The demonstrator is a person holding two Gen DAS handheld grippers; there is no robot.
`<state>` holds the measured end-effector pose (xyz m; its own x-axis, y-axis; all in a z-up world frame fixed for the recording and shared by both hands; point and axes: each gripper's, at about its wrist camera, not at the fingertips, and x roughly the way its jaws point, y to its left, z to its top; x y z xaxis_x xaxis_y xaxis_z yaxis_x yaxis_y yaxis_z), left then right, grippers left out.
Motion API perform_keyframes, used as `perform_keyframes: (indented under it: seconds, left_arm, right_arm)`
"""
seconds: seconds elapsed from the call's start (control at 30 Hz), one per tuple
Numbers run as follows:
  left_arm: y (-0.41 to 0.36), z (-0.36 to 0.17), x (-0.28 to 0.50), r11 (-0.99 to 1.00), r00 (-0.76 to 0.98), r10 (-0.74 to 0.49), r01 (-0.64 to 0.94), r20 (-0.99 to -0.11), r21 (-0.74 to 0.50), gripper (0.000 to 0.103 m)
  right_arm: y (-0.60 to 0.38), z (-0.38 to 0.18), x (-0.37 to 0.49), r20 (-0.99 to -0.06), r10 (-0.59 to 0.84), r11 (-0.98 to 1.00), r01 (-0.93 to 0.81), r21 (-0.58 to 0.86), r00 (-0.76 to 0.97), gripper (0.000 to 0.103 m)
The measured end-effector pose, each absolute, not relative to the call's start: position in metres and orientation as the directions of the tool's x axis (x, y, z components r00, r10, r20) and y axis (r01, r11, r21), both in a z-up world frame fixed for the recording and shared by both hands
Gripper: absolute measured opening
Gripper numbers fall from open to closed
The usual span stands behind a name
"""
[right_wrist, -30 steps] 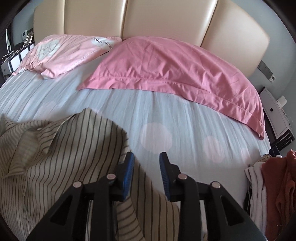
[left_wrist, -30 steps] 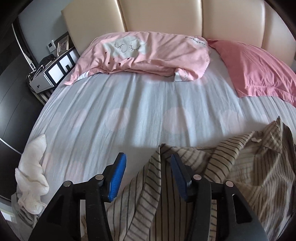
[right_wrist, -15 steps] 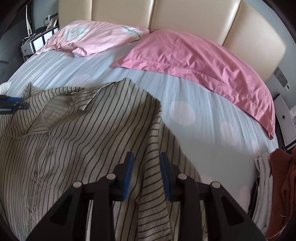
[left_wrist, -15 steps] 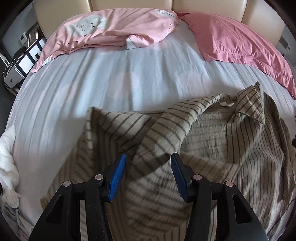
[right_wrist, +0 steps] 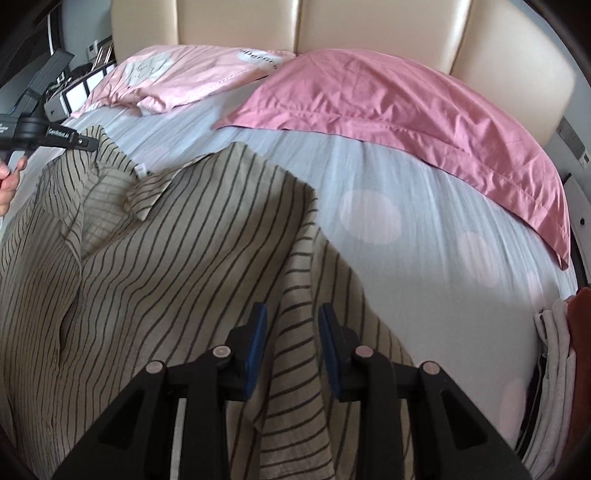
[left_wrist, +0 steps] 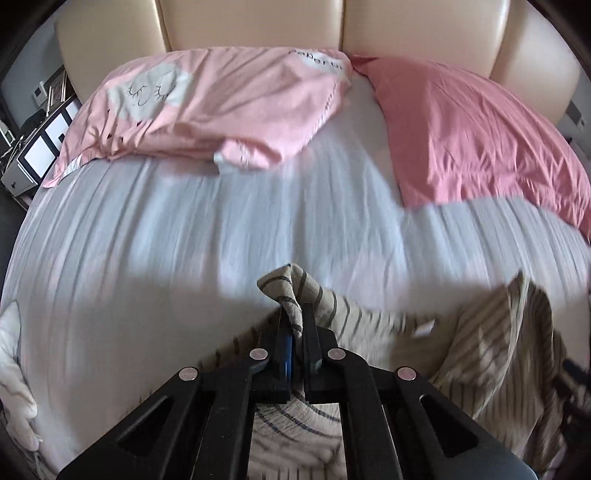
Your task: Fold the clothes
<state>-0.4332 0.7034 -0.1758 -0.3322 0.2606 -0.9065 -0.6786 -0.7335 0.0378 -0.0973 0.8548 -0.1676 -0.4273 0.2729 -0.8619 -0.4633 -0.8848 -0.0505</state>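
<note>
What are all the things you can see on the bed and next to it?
Striped shirt: one, beige with dark stripes, near part of bed.
Pillows: two, pale pink printed and deeper pink, at headboard.
Bedsheet: one, pale with pink dots.
Headboard: one, cream, padded.
White cloth: one, bed's left edge.
Clothes pile: white and rust, right edge.
Left gripper: shut on shirt.
Right gripper: open over shirt.
Hand: one.

Left gripper (left_wrist: pixel 294 334) clamped on striped shirt (left_wrist: pixel 334 310) fold, above white bedsheet (left_wrist: pixel 221 221); pink pillows (left_wrist: pixel 221 107) beyond.
</note>
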Motion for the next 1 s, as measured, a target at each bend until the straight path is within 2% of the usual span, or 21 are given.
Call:
perform_keyframes:
  seconds: [0.23, 0.4, 0.53, 0.73, 1.0]
  left_arm:
    - [0.694, -0.175, -0.431, -0.736, -0.390, 0.226, -0.669, -0.892, 0.106, 0.008]
    - [0.688, -0.175, -0.429, -0.735, -0.431, 0.201, -0.660, -0.879, 0.155, 0.026]
    - [0.676, -0.170, -0.425, -0.732, -0.463, 0.191, -0.654, -0.865, 0.189, 0.027]
    - [0.617, -0.131, -0.400, -0.739, -0.442, 0.222, -0.658, -0.869, 0.146, 0.027]
    - [0.531, -0.087, -0.368, -0.742, -0.433, 0.229, -0.657, -0.872, 0.131, 0.028]
  right_arm:
    - [0.873, -0.163, -0.073, -0.877, 0.227, -0.873, -0.488, 0.009, -0.424, 0.028]
    - [0.884, -0.140, -0.039, -0.861, 0.264, -0.856, -0.516, -0.002, -0.434, 0.028]
    - [0.882, -0.132, -0.010, -0.867, 0.244, -0.846, -0.532, 0.028, -0.434, 0.028]
    - [0.848, -0.146, 0.025, -0.898, 0.142, -0.859, -0.502, 0.097, -0.417, 0.028]
    - [0.824, -0.168, 0.040, -0.908, 0.220, -0.839, -0.544, 0.010, -0.357, 0.026]
